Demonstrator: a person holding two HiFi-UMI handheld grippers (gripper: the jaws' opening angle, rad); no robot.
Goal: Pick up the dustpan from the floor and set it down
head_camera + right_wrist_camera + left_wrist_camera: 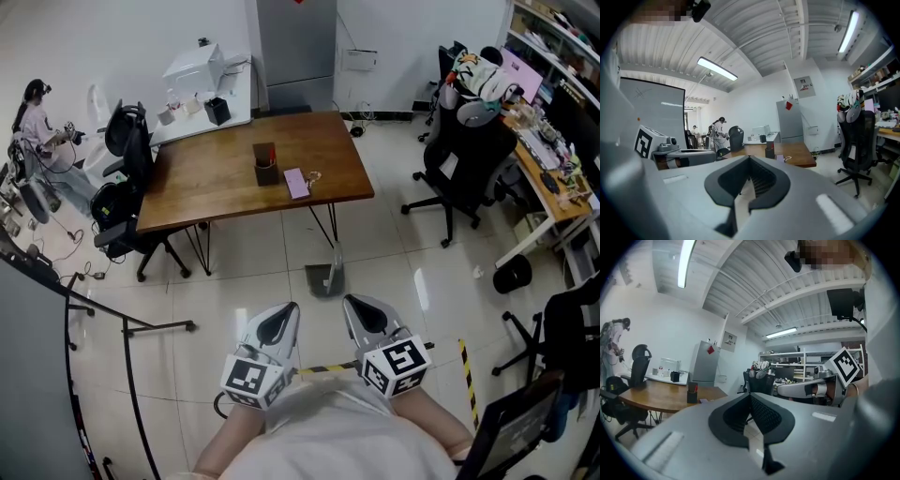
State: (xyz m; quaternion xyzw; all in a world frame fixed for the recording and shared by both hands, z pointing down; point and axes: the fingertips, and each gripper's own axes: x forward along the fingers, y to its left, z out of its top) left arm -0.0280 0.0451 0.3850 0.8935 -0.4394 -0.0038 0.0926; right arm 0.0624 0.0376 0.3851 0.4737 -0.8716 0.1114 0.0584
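The grey dustpan (326, 277) stands on the tiled floor by the wooden table's front right leg, its handle pointing up. Both grippers are held side by side close to my body, well short of the dustpan. The left gripper (292, 307) is shut with nothing in it, and its jaws meet tip to tip in the left gripper view (750, 395). Beside it the right gripper (349, 301) is also shut and empty (749, 158). Both point roughly level across the room. The dustpan is hidden in both gripper views.
A wooden table (216, 183) carries a pen holder (265, 165) and a pink notebook (296, 183). Black office chairs (455, 159) stand right and left. A black rack (103, 328) stands at left, yellow-black tape (466, 380) marks the floor, and a person (36, 122) is far left.
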